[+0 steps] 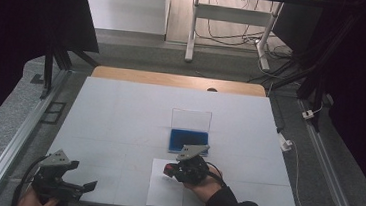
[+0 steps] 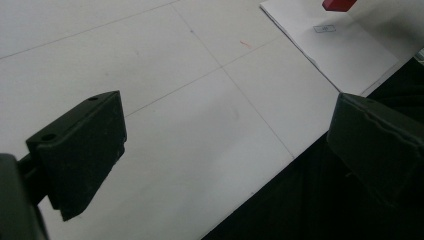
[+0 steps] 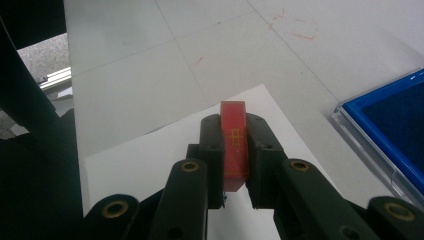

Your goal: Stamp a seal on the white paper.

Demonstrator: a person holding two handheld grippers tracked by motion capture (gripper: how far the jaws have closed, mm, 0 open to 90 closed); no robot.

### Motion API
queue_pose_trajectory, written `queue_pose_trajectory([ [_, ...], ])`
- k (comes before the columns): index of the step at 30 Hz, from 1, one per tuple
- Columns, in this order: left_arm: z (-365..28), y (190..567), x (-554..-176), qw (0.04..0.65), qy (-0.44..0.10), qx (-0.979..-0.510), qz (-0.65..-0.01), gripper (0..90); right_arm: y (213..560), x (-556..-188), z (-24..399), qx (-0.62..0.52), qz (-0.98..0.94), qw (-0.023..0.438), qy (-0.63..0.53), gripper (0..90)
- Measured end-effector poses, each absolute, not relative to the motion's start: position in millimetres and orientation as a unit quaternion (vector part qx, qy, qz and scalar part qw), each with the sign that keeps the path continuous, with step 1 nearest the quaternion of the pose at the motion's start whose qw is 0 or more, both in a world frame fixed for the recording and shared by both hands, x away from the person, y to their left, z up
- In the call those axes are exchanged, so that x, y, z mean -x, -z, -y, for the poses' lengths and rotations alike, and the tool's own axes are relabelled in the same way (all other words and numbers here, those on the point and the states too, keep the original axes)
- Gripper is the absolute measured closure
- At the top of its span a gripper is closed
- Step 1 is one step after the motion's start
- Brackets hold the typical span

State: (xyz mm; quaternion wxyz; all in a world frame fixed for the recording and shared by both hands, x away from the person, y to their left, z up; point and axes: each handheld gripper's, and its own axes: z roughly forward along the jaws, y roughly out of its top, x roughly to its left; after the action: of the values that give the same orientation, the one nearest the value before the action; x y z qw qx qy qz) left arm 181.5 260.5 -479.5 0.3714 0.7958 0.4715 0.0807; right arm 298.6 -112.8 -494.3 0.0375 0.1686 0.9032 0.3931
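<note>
Two sets of tongs over the white bench (image 1: 119, 117), and they could hardly be doing more different things. The right tongs (image 3: 234, 150) are clamped tight on a red stamp (image 3: 234, 145), pads pressed to both of its flat sides, a faint yellow mark showing on the narrow edge between them. In the high view that stamp (image 1: 168, 169) pokes out to the left of the right tongs (image 1: 175, 171), sitting over the upper part of a white sheet of paper (image 1: 165, 194) that lies near the front edge of the bench. Whether the stamp touches the paper or hangs just above it, I cannot tell.

Just beyond the paper sits the blue ink pad (image 1: 188, 140), its clear lid (image 1: 191, 120) standing upright behind it. From the right gripper view the ink pad (image 3: 390, 130) lies off to the right, near the stamp but apart from it.

Over at the front left corner, the left tongs (image 1: 83, 187) gape wide with nothing between them, well apart from the paper. Their own camera looks across bare bench to the paper (image 2: 340, 50), with a small printed box (image 2: 325, 28) on it and the red stamp (image 2: 339, 4) right above.
</note>
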Motion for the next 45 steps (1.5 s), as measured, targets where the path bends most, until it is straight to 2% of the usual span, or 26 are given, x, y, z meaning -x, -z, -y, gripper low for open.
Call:
queue_pose_trajectory([
  [15, -260.3, 479.6, -181.4, 0.371, -0.081, -0.796, -0.471, 3.2, 488.7, -298.4, 112.5, -0.17, -0.901, 0.034, -0.398, 79.8],
  [45, -260.2, 479.6, -181.5, 0.37, -0.081, -0.797, -0.471, 3.3, 472.6, -313.9, 127.2, -0.195, -0.888, 0.062, -0.413, 79.7],
])
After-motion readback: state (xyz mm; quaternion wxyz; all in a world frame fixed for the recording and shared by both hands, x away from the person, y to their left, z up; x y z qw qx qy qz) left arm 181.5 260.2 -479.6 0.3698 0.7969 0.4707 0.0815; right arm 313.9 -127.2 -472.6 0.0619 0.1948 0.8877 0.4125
